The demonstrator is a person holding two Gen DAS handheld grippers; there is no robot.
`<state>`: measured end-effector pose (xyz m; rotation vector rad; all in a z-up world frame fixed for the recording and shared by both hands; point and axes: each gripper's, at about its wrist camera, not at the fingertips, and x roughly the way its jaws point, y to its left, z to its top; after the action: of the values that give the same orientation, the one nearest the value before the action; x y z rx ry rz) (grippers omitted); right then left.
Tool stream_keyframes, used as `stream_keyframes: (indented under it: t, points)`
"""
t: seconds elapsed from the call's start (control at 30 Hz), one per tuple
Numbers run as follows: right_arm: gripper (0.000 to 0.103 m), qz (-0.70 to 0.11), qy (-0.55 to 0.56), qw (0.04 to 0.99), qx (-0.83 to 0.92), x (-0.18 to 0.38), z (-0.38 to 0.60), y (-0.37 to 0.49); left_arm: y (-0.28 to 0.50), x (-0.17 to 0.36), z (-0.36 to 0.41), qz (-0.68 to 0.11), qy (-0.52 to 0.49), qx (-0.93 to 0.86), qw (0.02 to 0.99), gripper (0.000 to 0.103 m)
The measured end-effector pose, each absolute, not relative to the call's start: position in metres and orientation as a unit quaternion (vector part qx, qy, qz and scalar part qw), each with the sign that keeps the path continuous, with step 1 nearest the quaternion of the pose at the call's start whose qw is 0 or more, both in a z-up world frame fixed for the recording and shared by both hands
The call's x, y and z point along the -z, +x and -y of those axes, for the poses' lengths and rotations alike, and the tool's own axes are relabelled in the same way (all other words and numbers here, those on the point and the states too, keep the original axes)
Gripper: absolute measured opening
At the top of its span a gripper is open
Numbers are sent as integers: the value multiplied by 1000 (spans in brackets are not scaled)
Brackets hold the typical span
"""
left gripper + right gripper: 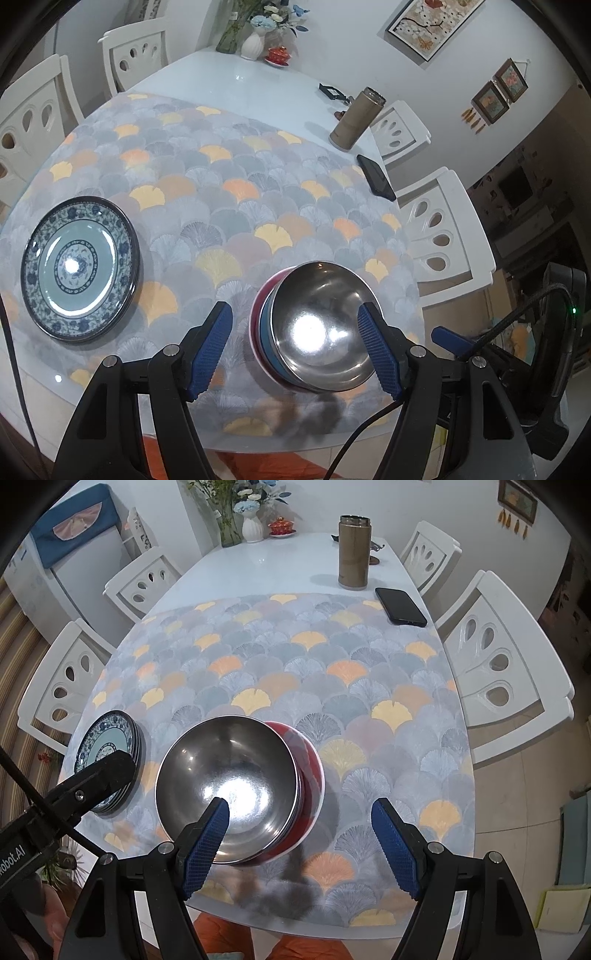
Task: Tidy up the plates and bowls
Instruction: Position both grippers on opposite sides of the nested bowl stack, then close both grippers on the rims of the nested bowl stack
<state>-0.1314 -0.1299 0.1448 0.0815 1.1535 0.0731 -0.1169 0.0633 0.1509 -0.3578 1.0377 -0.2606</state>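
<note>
A stack of bowls [317,325] stands on the patterned mat near the table's front edge: a steel bowl on top, with blue and red bowls nested under it. The stack of bowls [229,786] shows its red side in the right wrist view. My left gripper [295,352] hovers open over the stack; its right finger crosses the steel rim and its left finger is apart from it. My right gripper [301,847] is open too, its left finger in front of the steel bowl's inside. A stack of blue-patterned plates [79,267] lies at the mat's left, also visible as plates [107,753].
A brown flask [352,552] and a black phone [400,605] sit at the far right of the white table [280,565]. Vases with flowers [253,528] and a red lidded cup [281,526] stand at the far end. White chairs [506,664] line both sides.
</note>
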Motion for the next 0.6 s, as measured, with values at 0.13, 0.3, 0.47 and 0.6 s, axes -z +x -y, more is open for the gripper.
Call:
stream_keyframes:
  t: [0.13,0.3,0.47,0.6]
  points:
    - [77,-549,43,834,-33,-142,132,-132,-116,-146,-63,-498,-169,126,841,69]
    - [77,-551,45,833,-32,-141,134,-131,-116,-143,-63,-501,-167,126,840,69]
    - [77,-554,44,831,-33,-139,134,-130,-115,-140,-65,-504,-167,124,838,69]
    - [77,-557,47,829,-33,-138,134,-130,-113,-137,-66,-506,-167,124,837,69]
